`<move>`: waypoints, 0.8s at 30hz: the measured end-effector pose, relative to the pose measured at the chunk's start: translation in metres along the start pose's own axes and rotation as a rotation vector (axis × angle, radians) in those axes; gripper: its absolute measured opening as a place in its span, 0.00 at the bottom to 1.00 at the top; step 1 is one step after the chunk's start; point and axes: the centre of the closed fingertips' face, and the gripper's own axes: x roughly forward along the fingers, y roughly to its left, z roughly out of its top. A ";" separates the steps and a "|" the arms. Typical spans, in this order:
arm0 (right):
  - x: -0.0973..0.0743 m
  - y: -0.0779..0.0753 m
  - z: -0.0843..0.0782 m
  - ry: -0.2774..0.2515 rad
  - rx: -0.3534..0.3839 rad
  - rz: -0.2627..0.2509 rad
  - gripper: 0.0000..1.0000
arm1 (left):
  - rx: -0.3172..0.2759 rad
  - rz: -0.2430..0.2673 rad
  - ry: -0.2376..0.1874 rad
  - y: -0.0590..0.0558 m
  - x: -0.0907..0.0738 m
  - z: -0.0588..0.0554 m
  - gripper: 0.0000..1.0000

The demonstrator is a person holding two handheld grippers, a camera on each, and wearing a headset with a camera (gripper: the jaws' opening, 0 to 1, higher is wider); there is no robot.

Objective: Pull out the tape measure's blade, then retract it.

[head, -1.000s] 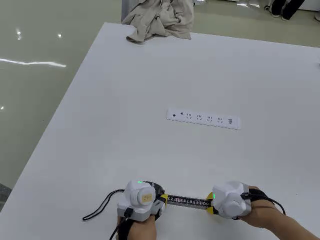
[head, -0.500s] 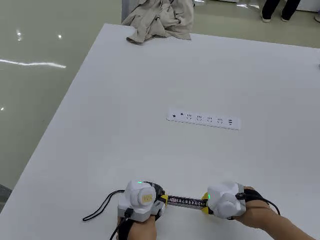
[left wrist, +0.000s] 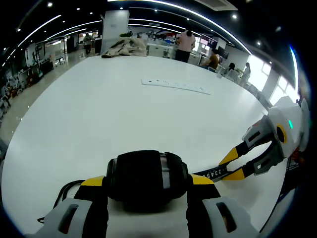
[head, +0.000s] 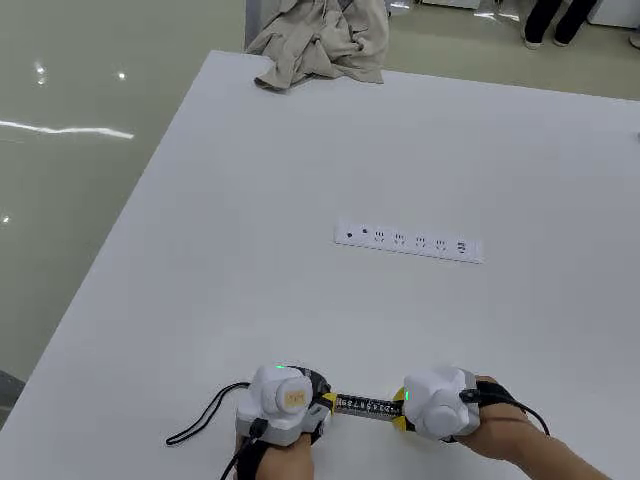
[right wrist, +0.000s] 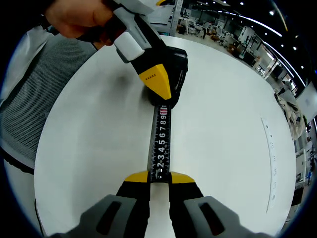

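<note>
A black tape measure case (left wrist: 147, 173) sits clamped between the yellow-tipped jaws of my left gripper (left wrist: 147, 182), low on the white table near its front edge. The case (head: 317, 384) lies at the left gripper (head: 322, 400) in the head view. Its numbered blade (head: 365, 406) runs a short way right to my right gripper (head: 400, 411). In the right gripper view the blade (right wrist: 161, 139) stretches from the case (right wrist: 173, 67) down to the right gripper (right wrist: 159, 177), which is shut on the blade's end. The right gripper (left wrist: 237, 162) enters the left gripper view from the right.
A white power strip (head: 408, 241) lies mid-table, beyond the grippers. A crumpled beige garment (head: 320, 40) rests at the table's far edge. A black strap (head: 200, 415) trails left of the left gripper. The table's left edge (head: 110, 250) drops to a glossy floor.
The right gripper has moved left toward the left gripper with the blade's end in it, so the exposed blade is shorter. The left gripper has stayed put.
</note>
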 end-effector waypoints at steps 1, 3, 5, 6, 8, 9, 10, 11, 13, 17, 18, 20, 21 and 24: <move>0.000 0.000 0.001 0.000 -0.001 0.000 0.13 | 0.000 0.000 0.000 0.000 0.000 0.000 0.61; 0.001 0.000 0.003 -0.002 -0.002 0.000 0.13 | 0.002 -0.001 0.000 0.000 0.000 0.000 0.61; 0.002 0.000 0.005 -0.003 -0.004 0.000 0.13 | 0.002 -0.003 0.001 0.000 0.001 0.000 0.61; 0.003 0.000 0.005 -0.004 -0.003 0.000 0.13 | 0.002 -0.003 0.002 0.000 0.001 -0.001 0.61; 0.005 0.000 0.007 -0.007 -0.003 0.000 0.13 | 0.002 -0.004 0.004 0.000 0.002 -0.001 0.61; 0.005 0.000 0.009 -0.007 -0.003 0.000 0.13 | 0.002 -0.004 0.004 0.000 0.001 -0.001 0.61; 0.005 0.000 0.010 -0.008 -0.003 0.000 0.13 | 0.003 -0.004 0.004 0.000 0.001 0.000 0.61; 0.005 0.000 0.011 -0.009 -0.004 -0.001 0.13 | 0.002 -0.004 0.004 0.000 0.000 0.000 0.61; 0.006 0.000 0.013 -0.011 -0.004 -0.001 0.13 | 0.003 -0.003 0.003 0.000 0.000 0.000 0.61; 0.007 -0.001 0.017 -0.012 -0.004 0.001 0.13 | 0.002 -0.004 0.002 0.000 0.000 0.000 0.61; 0.009 -0.001 0.017 -0.013 -0.003 0.001 0.13 | 0.003 -0.004 0.002 0.000 0.000 0.000 0.61; 0.010 -0.001 0.018 -0.015 -0.003 0.002 0.13 | 0.003 -0.004 0.002 0.000 -0.001 0.000 0.61; 0.010 -0.001 0.019 -0.016 -0.004 0.002 0.13 | 0.004 -0.005 0.002 -0.001 -0.001 0.000 0.61; 0.011 -0.001 0.021 -0.019 -0.003 0.003 0.13 | 0.004 -0.005 0.002 0.000 0.001 0.000 0.61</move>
